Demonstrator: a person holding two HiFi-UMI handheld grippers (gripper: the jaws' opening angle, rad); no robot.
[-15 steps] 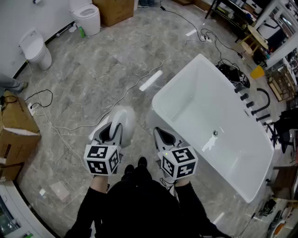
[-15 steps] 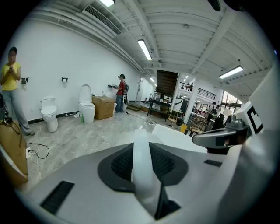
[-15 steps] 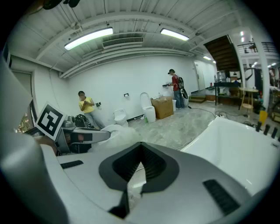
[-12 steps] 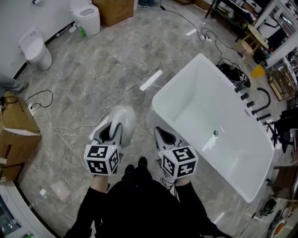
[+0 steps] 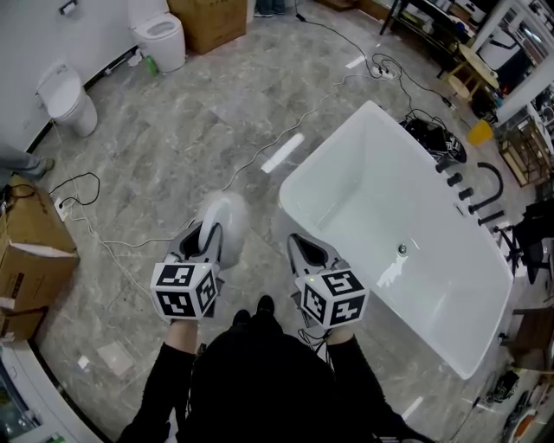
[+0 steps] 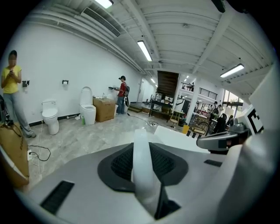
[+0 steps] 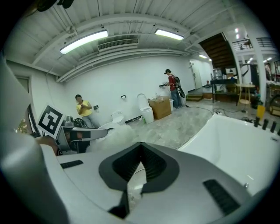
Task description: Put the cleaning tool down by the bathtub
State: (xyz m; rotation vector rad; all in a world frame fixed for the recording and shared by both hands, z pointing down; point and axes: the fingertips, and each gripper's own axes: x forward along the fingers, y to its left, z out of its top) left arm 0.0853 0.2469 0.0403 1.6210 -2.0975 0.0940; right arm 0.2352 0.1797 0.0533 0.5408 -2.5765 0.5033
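Note:
A white cleaning tool with a fluffy round head (image 5: 223, 215) hangs over the grey floor just left of the white bathtub (image 5: 293, 185). My left gripper (image 5: 206, 234) is shut on it. In the left gripper view the tool's white handle (image 6: 142, 162) runs up between the dark pads of the left gripper (image 6: 144, 179), with the bathtub (image 6: 175, 134) beyond on the right. My right gripper (image 5: 303, 248) hovers beside the tub's near corner. In the right gripper view the right gripper (image 7: 133, 175) has its jaws together with nothing held. There the fluffy head (image 7: 116, 133) shows at left and the bathtub (image 7: 245, 144) at right.
Two toilets (image 5: 160, 35) (image 5: 67, 95) stand by the far left wall. Cardboard boxes (image 5: 30, 238) (image 5: 212, 17) sit at left and at the back. Cables (image 5: 260, 147) trail over the floor. Black faucet fittings (image 5: 472, 195) line the tub's far side. A person in yellow (image 6: 11, 100) stands at left.
My left gripper and the cleaning tool have shifted slightly forward and to the left. The right gripper has stayed beside the tub's corner.

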